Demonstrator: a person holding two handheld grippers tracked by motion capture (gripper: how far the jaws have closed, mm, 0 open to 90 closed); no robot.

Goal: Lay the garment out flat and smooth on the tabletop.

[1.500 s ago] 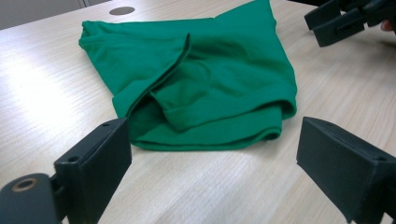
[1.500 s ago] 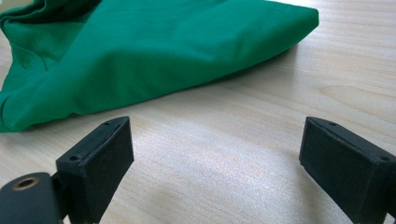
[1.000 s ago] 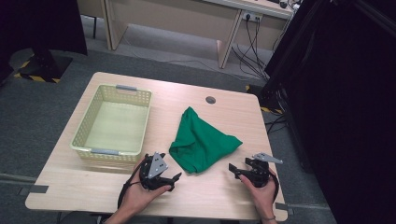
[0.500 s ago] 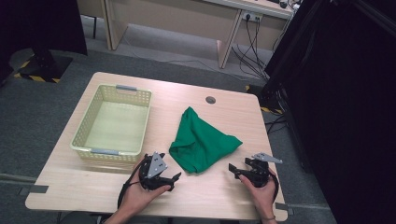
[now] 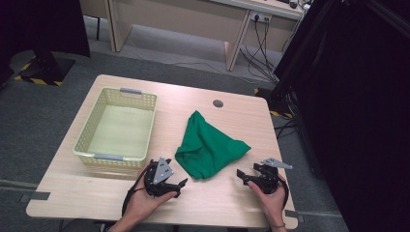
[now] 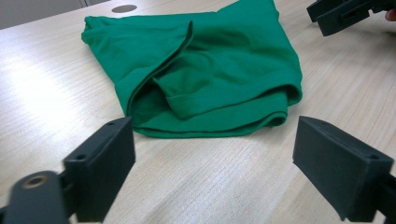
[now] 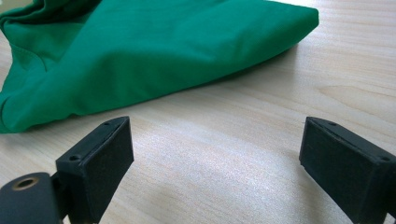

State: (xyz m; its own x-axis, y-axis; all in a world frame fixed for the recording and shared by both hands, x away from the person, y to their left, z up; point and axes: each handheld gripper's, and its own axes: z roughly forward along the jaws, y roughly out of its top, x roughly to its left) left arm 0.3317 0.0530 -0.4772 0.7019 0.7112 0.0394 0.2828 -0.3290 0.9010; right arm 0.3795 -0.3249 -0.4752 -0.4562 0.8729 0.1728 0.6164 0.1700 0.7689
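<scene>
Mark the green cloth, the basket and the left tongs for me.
green cloth (image 5: 210, 147), high view, on the middle of the crumpled fabric.
basket (image 5: 111, 157), high view, on the near rim by its grey handle.
left tongs (image 5: 181, 186), high view, midway between the open tips.

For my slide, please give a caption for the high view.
Two open grippers, left gripper and right gripper, flank a crumpled green cloth beside a basket.
</scene>
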